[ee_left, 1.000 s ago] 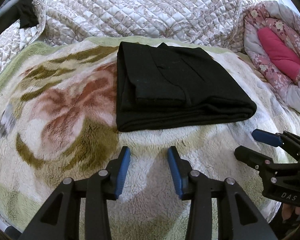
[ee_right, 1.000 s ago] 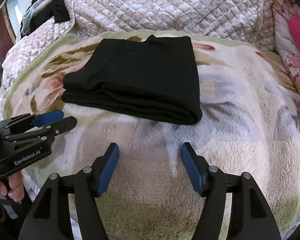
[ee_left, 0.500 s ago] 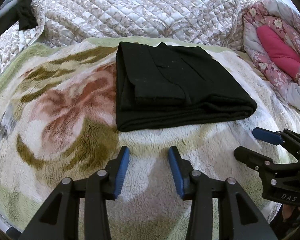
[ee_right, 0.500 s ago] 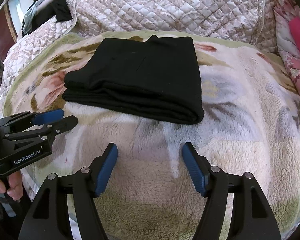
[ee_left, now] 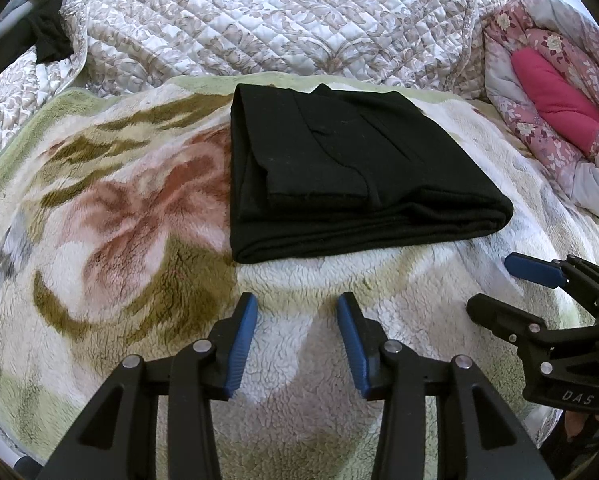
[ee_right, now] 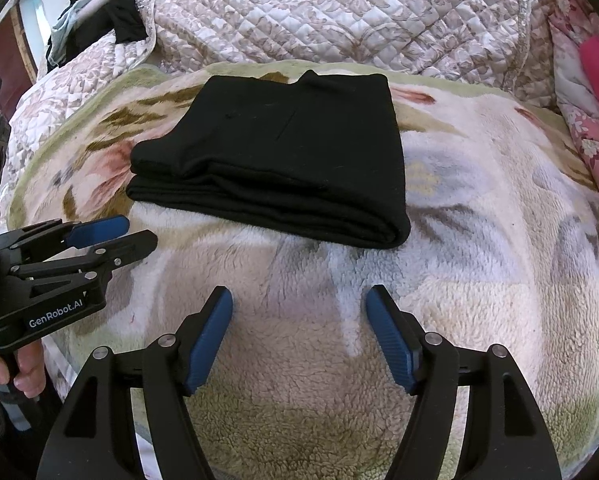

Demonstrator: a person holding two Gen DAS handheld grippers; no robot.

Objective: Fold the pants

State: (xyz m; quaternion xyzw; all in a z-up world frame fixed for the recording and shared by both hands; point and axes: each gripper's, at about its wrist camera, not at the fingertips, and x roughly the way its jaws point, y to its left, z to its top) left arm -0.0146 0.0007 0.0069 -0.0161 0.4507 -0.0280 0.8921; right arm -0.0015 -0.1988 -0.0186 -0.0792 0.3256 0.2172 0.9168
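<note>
Black pants (ee_left: 347, 168) lie folded into a flat rectangular stack on a fleecy flowered blanket (ee_left: 111, 216); they also show in the right wrist view (ee_right: 283, 160). My left gripper (ee_left: 297, 312) is open and empty, hovering over the blanket just in front of the stack. My right gripper (ee_right: 299, 300) is open and empty, also short of the stack's near edge. In the left wrist view the right gripper (ee_left: 495, 288) is at the right; in the right wrist view the left gripper (ee_right: 135, 232) is at the left.
A quilted beige cover (ee_left: 283, 20) rises behind the blanket. A pink flowered duvet roll (ee_left: 555, 92) lies at the right. Dark clothes (ee_right: 111, 20) hang at the back left. The blanket's near edge drops off below my grippers.
Both grippers have drawn back slightly from the folded pants. The pants have not moved.
</note>
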